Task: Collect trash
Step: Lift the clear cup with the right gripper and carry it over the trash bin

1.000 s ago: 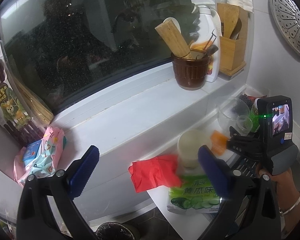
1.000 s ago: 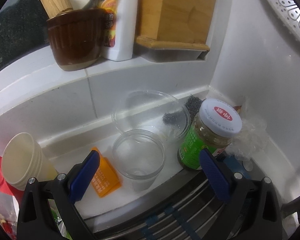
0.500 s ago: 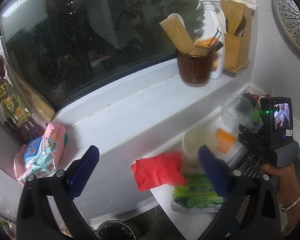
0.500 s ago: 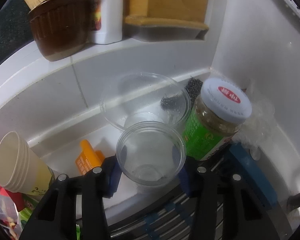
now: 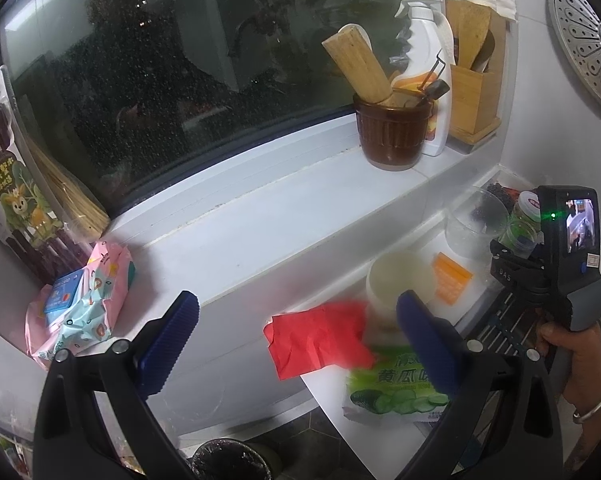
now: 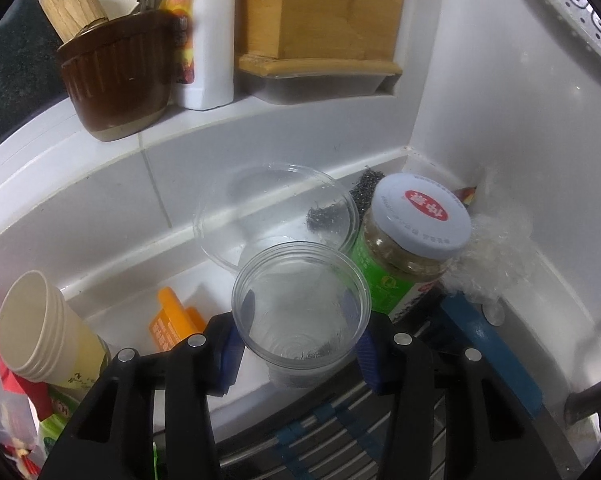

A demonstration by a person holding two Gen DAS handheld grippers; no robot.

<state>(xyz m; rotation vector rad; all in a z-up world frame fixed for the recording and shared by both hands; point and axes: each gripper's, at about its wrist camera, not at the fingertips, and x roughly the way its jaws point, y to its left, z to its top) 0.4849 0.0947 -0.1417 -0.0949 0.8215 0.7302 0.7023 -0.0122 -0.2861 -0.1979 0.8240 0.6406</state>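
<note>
now that the right tongs [image 6: 300, 344] have gone from wide apart to clamped on the clear cup [image 6: 300, 312] beside the jar [image 6: 412, 248], the cup looks ready to lift off the table [image 6: 112, 304]; the left tongs [image 5: 296, 344] hang apart, empty.

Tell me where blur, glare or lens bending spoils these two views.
Left wrist view: the red paper and paper cups are smeared; the dark window mirrors the room. Right wrist view: sharp, but the fisheye bends the ledge, and the clear cup shows highlights.
</note>
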